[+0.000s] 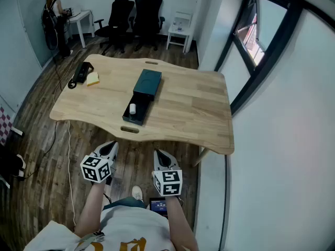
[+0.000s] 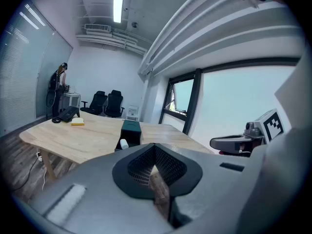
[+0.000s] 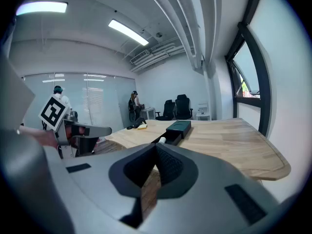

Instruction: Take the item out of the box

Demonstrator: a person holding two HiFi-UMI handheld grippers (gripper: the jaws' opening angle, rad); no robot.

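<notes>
A dark green box (image 1: 148, 82) lies in the middle of the wooden table (image 1: 199, 114), its drawer (image 1: 137, 115) slid out toward me. A small white item (image 1: 132, 109) lies in the open drawer. Both grippers hang side by side below the table's near edge, well short of the box. My left gripper (image 1: 109, 149) is shut with nothing in it, and so is my right gripper (image 1: 161, 156). The left gripper view shows the box (image 2: 130, 128) and the white item (image 2: 124, 144) beyond the closed jaws. In the right gripper view the box (image 3: 178, 127) and the item (image 3: 162, 140) sit ahead.
A black device (image 1: 80, 72) and a yellow block (image 1: 92, 79) lie at the table's far left corner. Two black office chairs (image 1: 135, 15) and a white side table (image 1: 179, 31) stand behind. A person (image 1: 53, 20) stands at the back left. A window wall runs along the right.
</notes>
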